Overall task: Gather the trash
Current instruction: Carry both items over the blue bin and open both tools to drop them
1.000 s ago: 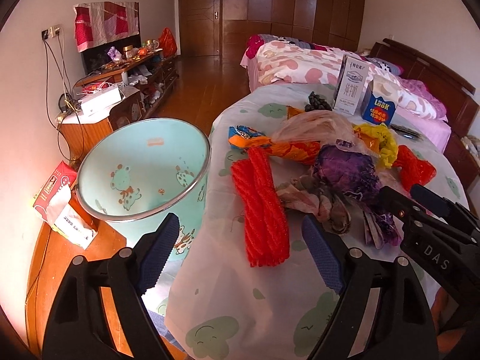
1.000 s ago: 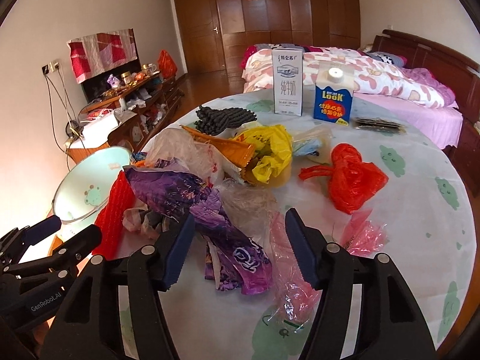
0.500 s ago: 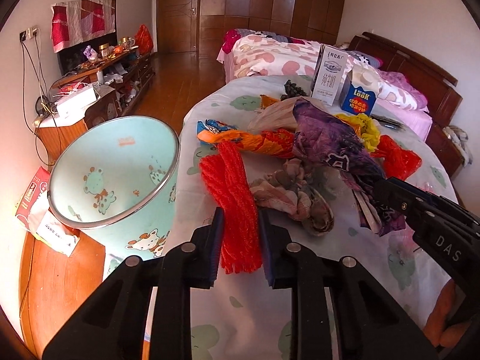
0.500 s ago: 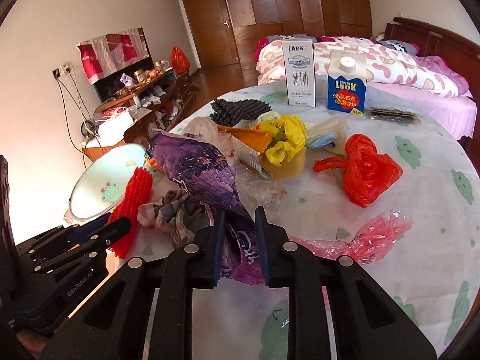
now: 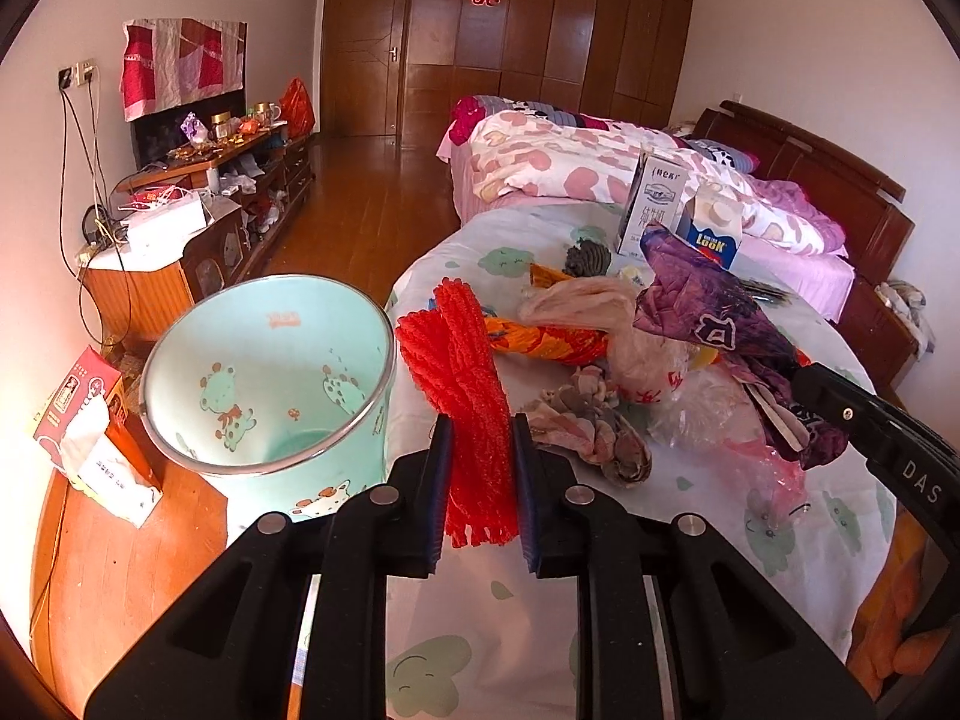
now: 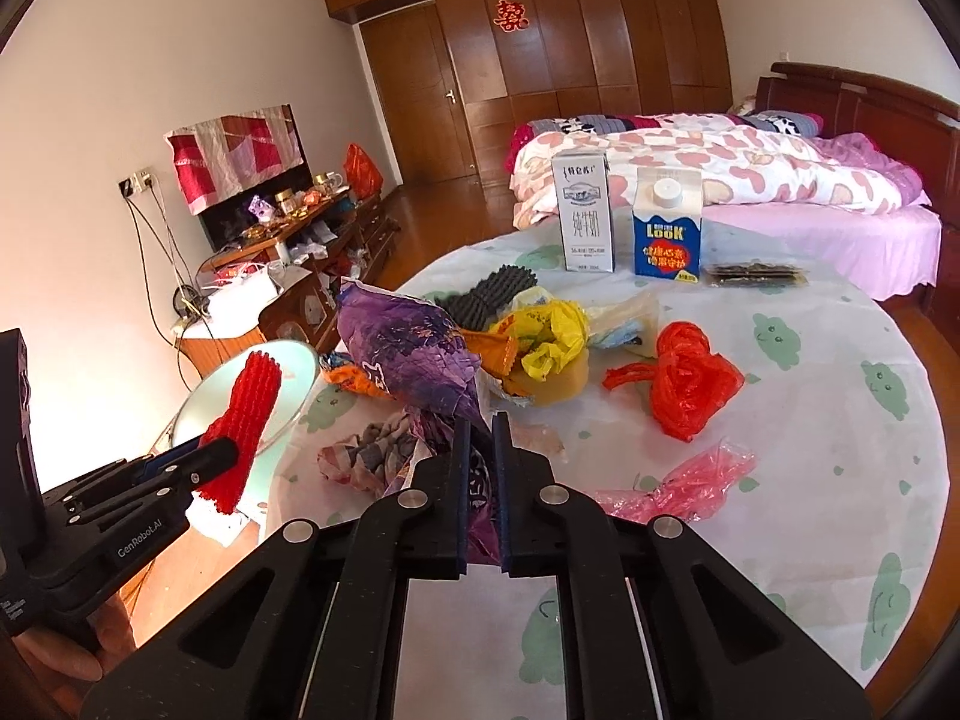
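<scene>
My left gripper (image 5: 480,438) is shut on a red foam net (image 5: 465,372) and holds it lifted off the table, just right of the mint-green trash bin (image 5: 264,378). The net also shows in the right wrist view (image 6: 246,420), in front of the bin (image 6: 282,384). My right gripper (image 6: 479,438) is shut on a purple wrapper (image 6: 408,354) and holds it raised above the pile; the wrapper also shows in the left wrist view (image 5: 708,312).
On the round table (image 6: 810,540) lie a yellow bag (image 6: 552,336), a red bag (image 6: 690,384), a pink wrapper (image 6: 684,480), a grey rag (image 6: 366,456), dark foam (image 6: 492,294) and two milk cartons (image 6: 585,216). A tissue pack (image 5: 90,438) lies on the floor; a bed stands behind.
Both grippers closed: the left on the red foam net, the right on the purple wrapper. Both items have since risen off the table, the net toward the bin.
</scene>
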Tool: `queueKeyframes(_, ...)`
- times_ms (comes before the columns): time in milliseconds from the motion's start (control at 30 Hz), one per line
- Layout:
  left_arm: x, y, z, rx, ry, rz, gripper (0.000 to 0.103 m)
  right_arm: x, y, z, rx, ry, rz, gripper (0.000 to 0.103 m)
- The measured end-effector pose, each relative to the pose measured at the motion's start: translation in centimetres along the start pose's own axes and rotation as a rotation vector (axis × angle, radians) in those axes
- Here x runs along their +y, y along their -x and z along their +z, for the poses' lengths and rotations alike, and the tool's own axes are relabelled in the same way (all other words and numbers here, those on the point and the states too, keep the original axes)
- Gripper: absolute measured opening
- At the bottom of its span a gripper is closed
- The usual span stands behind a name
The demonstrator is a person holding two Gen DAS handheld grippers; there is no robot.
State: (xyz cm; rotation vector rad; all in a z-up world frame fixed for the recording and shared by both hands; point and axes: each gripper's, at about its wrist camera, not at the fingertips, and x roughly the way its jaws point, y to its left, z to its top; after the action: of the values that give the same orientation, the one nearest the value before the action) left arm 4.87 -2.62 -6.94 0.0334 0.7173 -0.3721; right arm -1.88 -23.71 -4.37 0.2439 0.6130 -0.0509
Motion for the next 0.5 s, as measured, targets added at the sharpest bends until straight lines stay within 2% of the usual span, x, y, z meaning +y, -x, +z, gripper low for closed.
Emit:
queueKeyframes(200,2.0,1.7,2.0,-0.058,0.017,0.041,0.019,2.0,0.9,2.4,-0.061,0.031,0.022,0.008)
queueKeyframes(333,4.5,1.6,3.0,-0.061,0.033,0.105,0.019,4.7,-0.5,3.4,-0.064,0.063,0.042,0.008)
queueKeyframes(500,7.9,0.2,3.6,-0.052,0.073,0.206,0.019,9.1,-4.3,3.8,-0.020,0.102,0.078,0.008)
